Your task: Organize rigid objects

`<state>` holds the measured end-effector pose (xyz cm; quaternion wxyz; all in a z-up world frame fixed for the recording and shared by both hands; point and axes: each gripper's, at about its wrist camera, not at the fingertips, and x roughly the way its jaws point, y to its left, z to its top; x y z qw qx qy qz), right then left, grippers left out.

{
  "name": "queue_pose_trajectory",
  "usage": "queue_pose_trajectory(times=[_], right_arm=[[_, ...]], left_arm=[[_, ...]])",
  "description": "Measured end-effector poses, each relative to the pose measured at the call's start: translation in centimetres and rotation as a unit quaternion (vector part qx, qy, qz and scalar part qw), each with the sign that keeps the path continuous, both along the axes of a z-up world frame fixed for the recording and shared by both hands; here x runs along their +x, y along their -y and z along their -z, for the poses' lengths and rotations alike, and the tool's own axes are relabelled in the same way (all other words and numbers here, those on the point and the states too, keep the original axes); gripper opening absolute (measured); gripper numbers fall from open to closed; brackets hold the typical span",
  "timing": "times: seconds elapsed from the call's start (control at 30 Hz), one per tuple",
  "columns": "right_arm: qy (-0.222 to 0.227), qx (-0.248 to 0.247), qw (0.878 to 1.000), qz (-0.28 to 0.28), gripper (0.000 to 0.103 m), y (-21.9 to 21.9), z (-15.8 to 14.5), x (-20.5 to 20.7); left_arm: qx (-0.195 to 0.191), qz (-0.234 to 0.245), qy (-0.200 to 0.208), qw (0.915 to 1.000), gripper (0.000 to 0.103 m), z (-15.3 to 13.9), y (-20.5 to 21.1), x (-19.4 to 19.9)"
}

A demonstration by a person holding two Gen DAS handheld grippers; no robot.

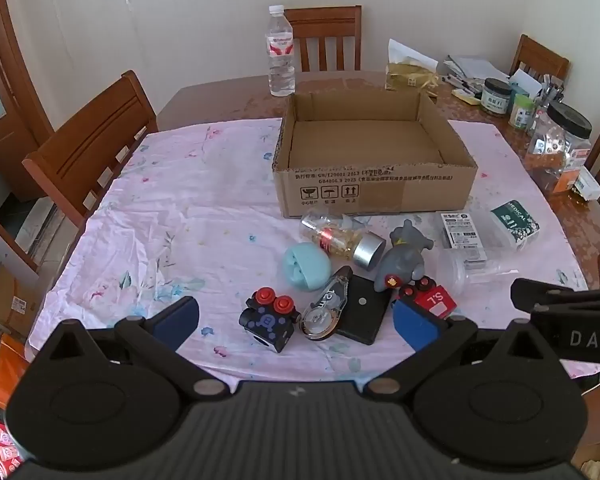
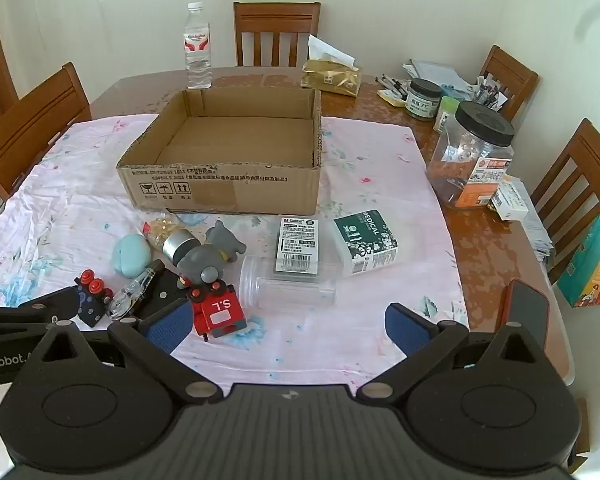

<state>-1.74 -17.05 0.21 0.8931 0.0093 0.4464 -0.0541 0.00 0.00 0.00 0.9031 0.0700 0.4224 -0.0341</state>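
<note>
An empty cardboard box [image 1: 374,156] [image 2: 224,160] stands on the pink cloth. In front of it lie a small glass bottle [image 1: 342,240], a teal round case [image 1: 306,266], a grey elephant toy [image 1: 404,258] [image 2: 210,254], a black toy with red knobs [image 1: 270,318], a correction tape [image 1: 328,308], a black card [image 1: 364,312], a red toy train [image 2: 218,310], a clear jar [image 2: 286,282], a barcoded pack [image 2: 298,246] and a green box [image 2: 366,242]. My left gripper [image 1: 296,320] hangs open above the near toys. My right gripper [image 2: 286,326] is open over bare cloth beside the train.
A water bottle [image 1: 281,52], a gold tissue pack [image 2: 332,74], jars and pens [image 2: 474,156] crowd the table's far and right side. Wooden chairs [image 1: 88,148] ring the table. A phone [image 2: 528,312] lies at the near right edge.
</note>
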Motion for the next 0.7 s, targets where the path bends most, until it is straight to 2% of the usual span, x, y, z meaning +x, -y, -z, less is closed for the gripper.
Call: queue_pose_trajectory(times=[0.13, 0.17, 0.7], right_arm=[[-0.001, 0.004, 1.000, -0.002, 0.103, -0.05, -0.05, -0.11], [-0.001, 0.004, 1.000, -0.003, 0.103, -0.04, -0.05, -0.14], [0.002, 0.004, 1.000, 0.000, 0.103, 0.15, -0.29, 0.20]], left_arm=[[0.002, -0.002, -0.004, 1.0000, 0.103, 0.11, 0.33, 0.03], [-0.013, 0.000, -0.008, 0.9999, 0.103, 0.04, -0.08, 0.14], [-0.009, 0.000, -0.003, 1.0000, 0.103, -0.37, 0.00, 0.18]])
